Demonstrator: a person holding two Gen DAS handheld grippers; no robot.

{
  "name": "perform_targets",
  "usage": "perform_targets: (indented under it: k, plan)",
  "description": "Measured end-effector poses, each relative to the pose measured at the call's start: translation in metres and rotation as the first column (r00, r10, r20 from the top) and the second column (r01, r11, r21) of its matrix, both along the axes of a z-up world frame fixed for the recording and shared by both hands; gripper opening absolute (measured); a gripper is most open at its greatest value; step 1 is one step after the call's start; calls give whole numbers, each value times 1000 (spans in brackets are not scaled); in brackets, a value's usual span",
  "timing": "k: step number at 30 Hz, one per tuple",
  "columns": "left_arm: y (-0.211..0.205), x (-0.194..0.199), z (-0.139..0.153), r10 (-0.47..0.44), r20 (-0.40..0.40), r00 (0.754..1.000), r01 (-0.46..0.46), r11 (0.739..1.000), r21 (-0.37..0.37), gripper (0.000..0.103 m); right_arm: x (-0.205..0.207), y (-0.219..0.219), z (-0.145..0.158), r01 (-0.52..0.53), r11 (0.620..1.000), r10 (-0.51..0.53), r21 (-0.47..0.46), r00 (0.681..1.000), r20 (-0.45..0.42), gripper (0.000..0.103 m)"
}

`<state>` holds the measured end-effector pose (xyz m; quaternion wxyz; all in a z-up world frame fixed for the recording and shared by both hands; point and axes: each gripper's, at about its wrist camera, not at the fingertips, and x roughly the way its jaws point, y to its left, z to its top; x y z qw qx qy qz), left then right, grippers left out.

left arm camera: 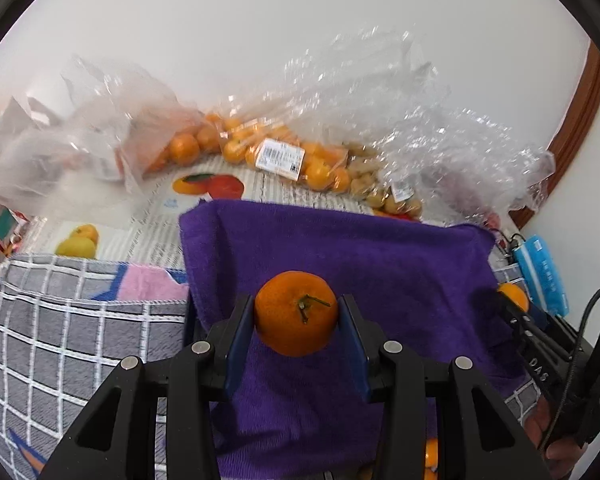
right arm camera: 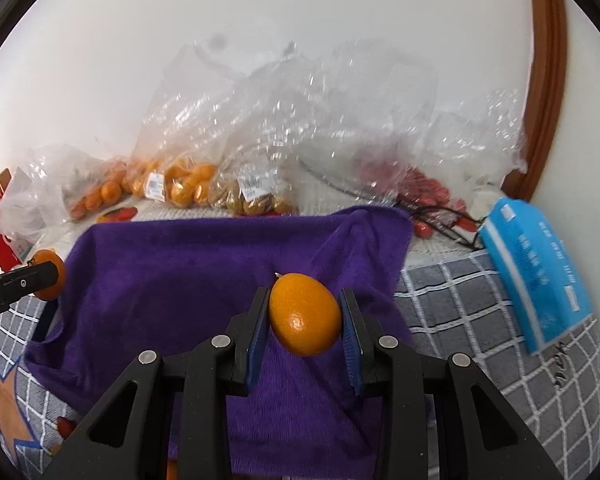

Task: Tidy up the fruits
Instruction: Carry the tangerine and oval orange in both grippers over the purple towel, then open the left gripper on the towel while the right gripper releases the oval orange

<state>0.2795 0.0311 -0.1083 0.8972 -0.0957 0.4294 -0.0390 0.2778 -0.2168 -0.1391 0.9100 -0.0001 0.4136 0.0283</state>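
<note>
left gripper (left arm camera: 296,316) clamps a stemmed mandarin (left arm camera: 296,313) above the purple towel (left arm camera: 380,272) | right gripper (right arm camera: 305,316) pinches an oval orange (right arm camera: 305,314) over the same towel | advice: lower each gently, release only once resting.

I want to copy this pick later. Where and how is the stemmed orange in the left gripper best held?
Grip the orange across its widest middle, one pad on each side, as the left gripper does now. Come from the side opposite the stem, so the green stem faces away from the pads. The round shape gives even contact there.
</note>
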Motion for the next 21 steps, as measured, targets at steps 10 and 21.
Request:
perform_targets:
  k: [10,21]
  plan:
    - [1,25,-37,-7,-76,997,7,1000,0,40,14,10,-37,-34,999,35,13,997,-70,34]
    - [-4,26,-42,-46,-71,996,46,999,10,41,12,19,-47,-43,999,41,-28,996,-74,34]
